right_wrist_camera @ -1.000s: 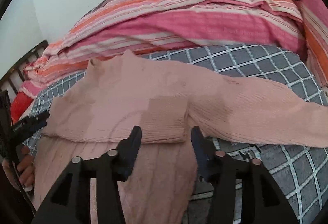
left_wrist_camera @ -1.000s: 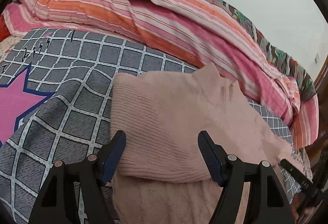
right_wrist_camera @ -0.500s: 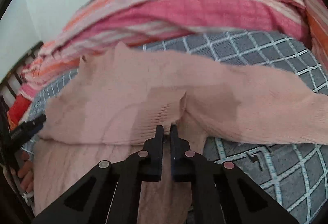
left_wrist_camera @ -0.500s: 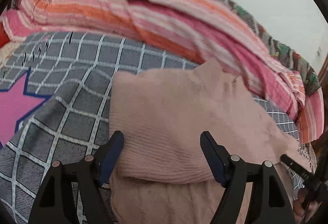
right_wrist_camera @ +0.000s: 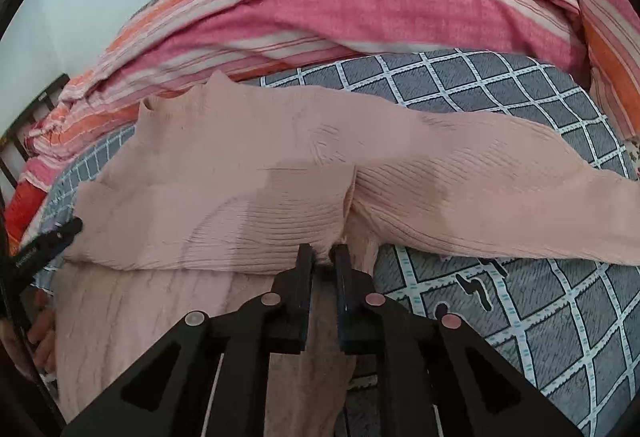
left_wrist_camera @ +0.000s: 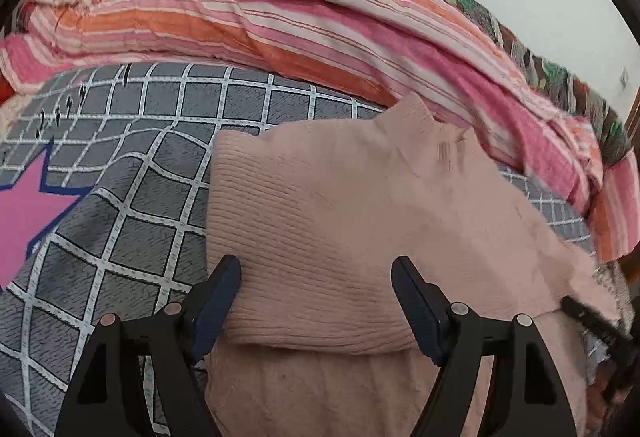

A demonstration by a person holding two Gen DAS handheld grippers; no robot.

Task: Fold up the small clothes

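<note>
A pale pink knitted sweater (left_wrist_camera: 340, 217) lies on the bed, its ribbed upper part folded over the body. My left gripper (left_wrist_camera: 315, 269) stands open, one finger on each side of the folded ribbed edge, pads not pressing. In the right wrist view the sweater (right_wrist_camera: 240, 177) has one sleeve (right_wrist_camera: 520, 197) stretched out to the right. My right gripper (right_wrist_camera: 322, 255) pinches the sweater's fabric where the folded edge meets that sleeve; its jaws are opening slightly, with the cloth still between them. The left gripper's finger (right_wrist_camera: 44, 241) shows at the left edge.
The sweater rests on a grey checked bedspread (left_wrist_camera: 132, 205) with a pink star (left_wrist_camera: 24, 213). A bunched pink and orange striped quilt (left_wrist_camera: 280, 29) runs along the back by the white wall. A hand (right_wrist_camera: 40, 337) is low at the left.
My right gripper went from open to shut on the sweater's folded edge and gathered the fabric there. The left gripper stayed open over the ribbed fold.
</note>
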